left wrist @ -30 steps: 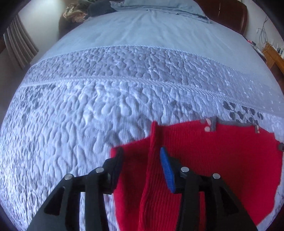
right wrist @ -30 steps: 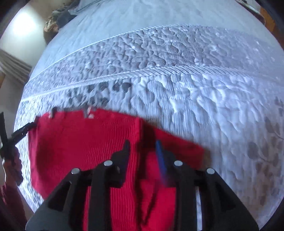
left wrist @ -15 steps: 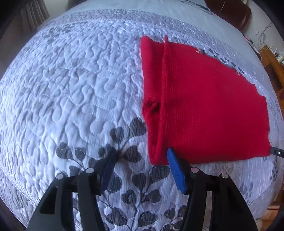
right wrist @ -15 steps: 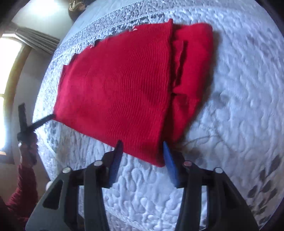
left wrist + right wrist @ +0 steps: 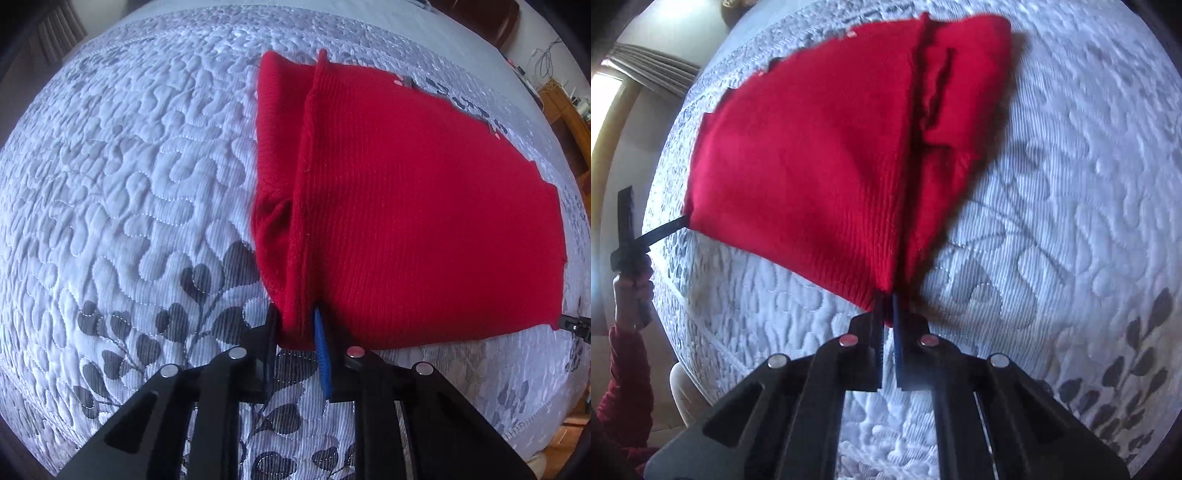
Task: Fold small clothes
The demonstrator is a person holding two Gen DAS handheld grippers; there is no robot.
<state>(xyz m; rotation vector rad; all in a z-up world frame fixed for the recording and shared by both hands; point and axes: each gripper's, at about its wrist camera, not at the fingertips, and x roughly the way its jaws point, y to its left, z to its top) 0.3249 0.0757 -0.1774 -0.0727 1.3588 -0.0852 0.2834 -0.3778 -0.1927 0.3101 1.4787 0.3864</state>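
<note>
in the left wrist view the quilted pale grey bedspread with dark leaf print [image 5: 140, 192] fills the left side; the red ribbed knit garment [image 5: 406, 206] lies flat on it, toward the right, with a narrow strip folded in along its left edge; the left gripper [image 5: 295, 325] is at the near left corner of the garment, and its jaws are pressed onto that folded corner, pinching the red cloth between the black finger and the blue pad; at the far right edge a small black tip of the right gripper [image 5: 572, 325] touches the other near corner; a wooden piece of furniture [image 5: 565, 107] stands beyond the bed at the right.

in the right wrist view the person's left hand [image 5: 631, 291], in a red sleeve, holds the left gripper [image 5: 665, 230] at the left side, its tip at the left near corner of the garment [image 5: 812, 166]; the garment spreads over the bedspread [image 5: 1089, 147], with a folded strip along its right edge; the right gripper [image 5: 886, 310] has its jaws nearly together, pinching the near right corner of the red cloth; this view is a little blurred.
</note>
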